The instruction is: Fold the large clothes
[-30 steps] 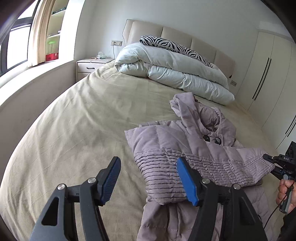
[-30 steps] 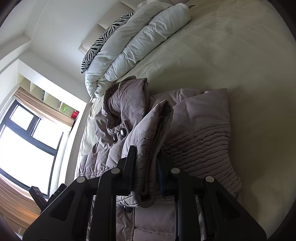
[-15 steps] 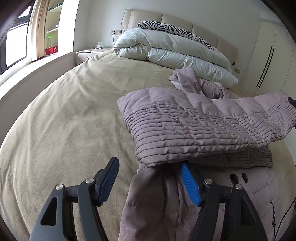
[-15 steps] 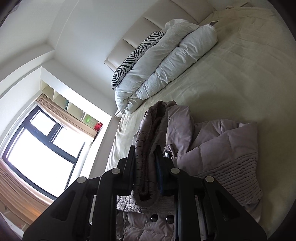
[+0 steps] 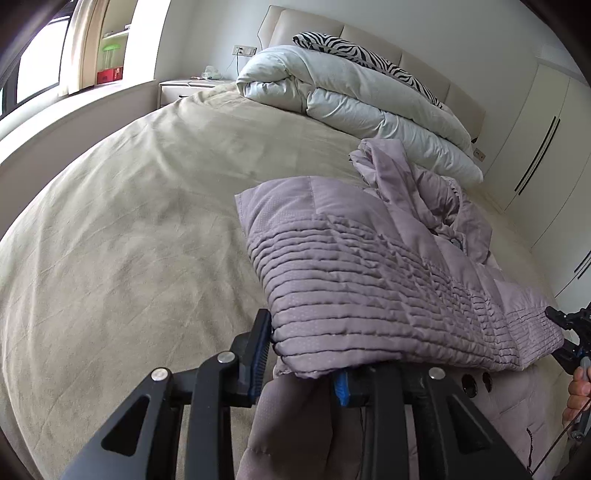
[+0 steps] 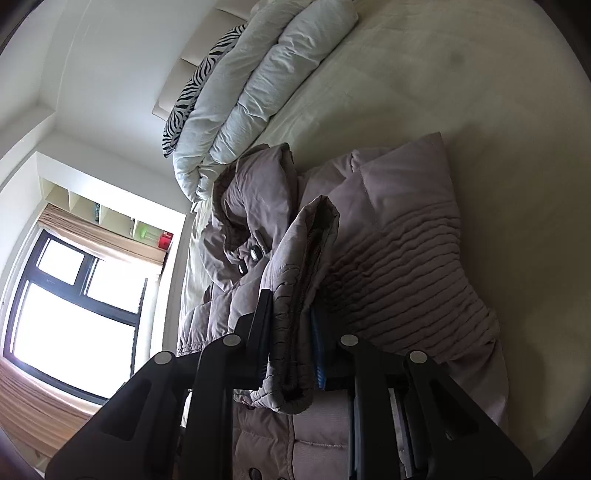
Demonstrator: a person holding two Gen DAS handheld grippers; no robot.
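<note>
A wide bed (image 5: pixel 147 221) with a beige cover fills the room, with a padded headboard (image 5: pixel 369 33) at its far end, a rolled white duvet (image 5: pixel 351 99) and a zebra-striped pillow (image 5: pixel 369 55) lying against it. A window (image 6: pixel 74 295) with a dark frame, a curtain and open shelves stand along one side; a white nightstand (image 5: pixel 184 88) sits in the corner and white wardrobe doors (image 5: pixel 535 140) line the other side. The mauve padded jacket (image 5: pixel 388 277) lies on the near part of the bed toward the wardrobe side, part of it doubled over itself. The stretch of bed toward the window is bare cover. The left gripper (image 5: pixel 301 354) is closing its jaws on the near corner of the doubled layer, which lies between them. The right gripper (image 6: pixel 291 332) is clamped on a thick bunched edge of the jacket. Only the left view shows the wardrobe, the nightstand and a hand (image 5: pixel 576 391) holding the other tool at the picture's right edge; only the right view shows the full window and the jacket's snaps
</note>
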